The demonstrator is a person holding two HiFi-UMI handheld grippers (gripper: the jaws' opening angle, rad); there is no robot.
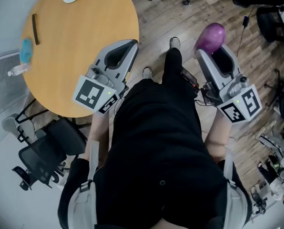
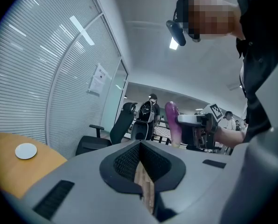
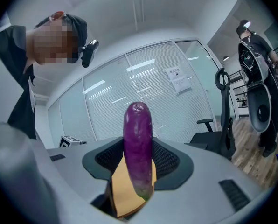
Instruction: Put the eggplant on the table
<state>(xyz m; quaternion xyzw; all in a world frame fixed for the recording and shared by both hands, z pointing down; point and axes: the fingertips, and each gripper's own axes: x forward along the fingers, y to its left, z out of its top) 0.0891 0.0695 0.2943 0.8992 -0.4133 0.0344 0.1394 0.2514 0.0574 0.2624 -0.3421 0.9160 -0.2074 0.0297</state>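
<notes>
Both level: left gripper (image 1: 131, 44) closed empty, right gripper (image 1: 214, 50) clasps upright eggplant (image 1: 211, 35).

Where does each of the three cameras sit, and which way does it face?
Head view: on the person's head, facing steeply down at the table, left hand-held gripper and right hand-held gripper; torso and shoes show.
Left gripper view: on its hand-held gripper, facing along its closed, empty jaws across the office; torso at right.
Right gripper view: on its hand-held gripper, facing along jaws clamping the eggplant toward a glass wall; torso at left.
Shared: all show the eggplant.
</notes>
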